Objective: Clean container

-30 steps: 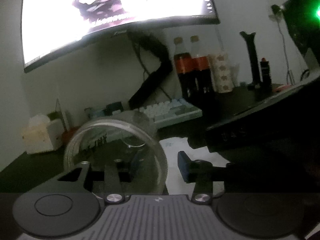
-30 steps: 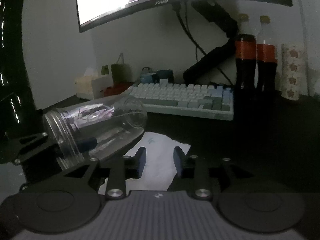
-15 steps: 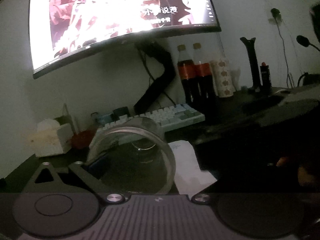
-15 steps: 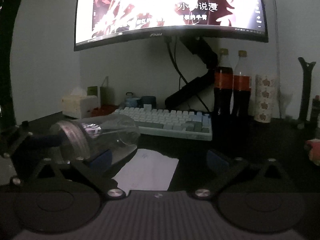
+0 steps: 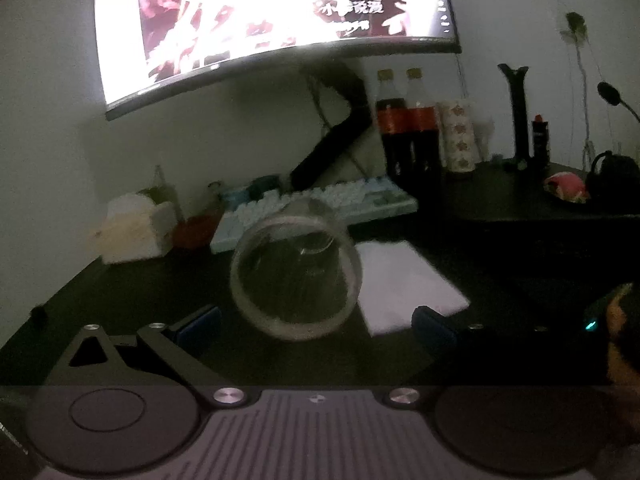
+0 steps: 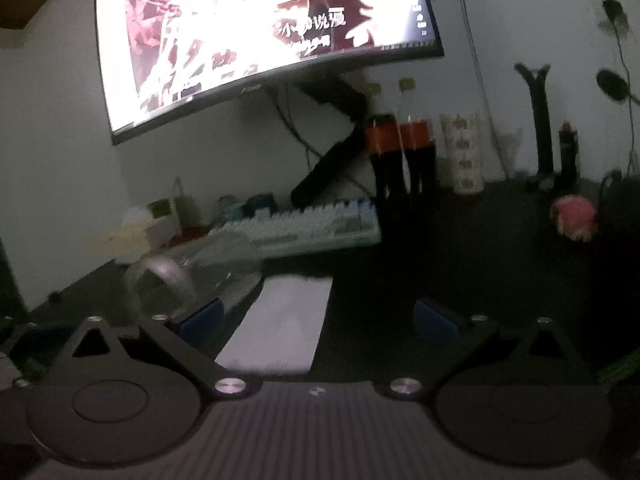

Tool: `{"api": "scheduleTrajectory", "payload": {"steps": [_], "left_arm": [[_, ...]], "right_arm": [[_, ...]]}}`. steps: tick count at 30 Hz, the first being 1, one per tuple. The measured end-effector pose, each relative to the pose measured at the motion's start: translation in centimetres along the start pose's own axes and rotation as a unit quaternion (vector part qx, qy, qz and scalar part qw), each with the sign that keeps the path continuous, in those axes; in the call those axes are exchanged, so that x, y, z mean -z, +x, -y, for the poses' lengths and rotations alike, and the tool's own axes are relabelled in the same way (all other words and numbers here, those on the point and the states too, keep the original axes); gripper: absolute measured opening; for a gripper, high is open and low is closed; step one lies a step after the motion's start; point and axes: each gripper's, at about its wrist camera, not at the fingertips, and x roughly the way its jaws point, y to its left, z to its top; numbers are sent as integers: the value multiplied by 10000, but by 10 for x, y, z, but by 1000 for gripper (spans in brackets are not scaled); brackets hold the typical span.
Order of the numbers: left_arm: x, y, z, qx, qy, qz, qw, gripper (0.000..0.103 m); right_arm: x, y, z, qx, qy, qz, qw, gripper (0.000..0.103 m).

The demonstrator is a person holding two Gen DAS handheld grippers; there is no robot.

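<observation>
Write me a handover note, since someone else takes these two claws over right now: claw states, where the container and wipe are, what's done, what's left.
Left claw: open, empty, pointed at the jar's mouth.
Right claw: open, empty, over the white tissue.
Clear jar: lying on its side on the dark desk, mouth toward the left claw, tissue just to its right, keyboard behind.
Done: nothing is visibly wiped.
Left: grip the jar, pick up the tissue, wipe inside.

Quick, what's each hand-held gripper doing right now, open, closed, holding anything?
Left hand-held gripper: open, holding nothing; the clear plastic jar lies on its side ahead of it.
Right hand-held gripper: open, holding nothing, over the white paper sheet.
</observation>
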Motion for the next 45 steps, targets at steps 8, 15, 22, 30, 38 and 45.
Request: {"api": "scheduleTrajectory", "payload": {"steps": [8, 15, 22, 30, 38, 45], "left_arm": [[17, -16, -16, -14, -708, -677, 9952, 103], [24, -9, -14, -217, -657, -977, 9928, 103], [25, -9, -25, -633, -1121, -835, 9882, 103], [27, -6, -16, -564, -917, -899, 9901, 103], [31, 1, -19, -435, -1070, -1074, 9875, 103], [29, -2, -17, -452, -1029, -986, 9888, 103]], "right_arm": [[22, -23, -22, 90, -341, -364, 9987, 103], [24, -12, -21, 79, -415, -737, 9964, 103], [29, -2, -4, 307, -450, -1071, 9928, 103], [33, 5, 0, 253, -361, -1288, 9907, 103], [35, 7, 1, 249, -361, -1350, 9899, 103], [32, 5, 0, 324, -405, -1243, 9909, 103]]}}
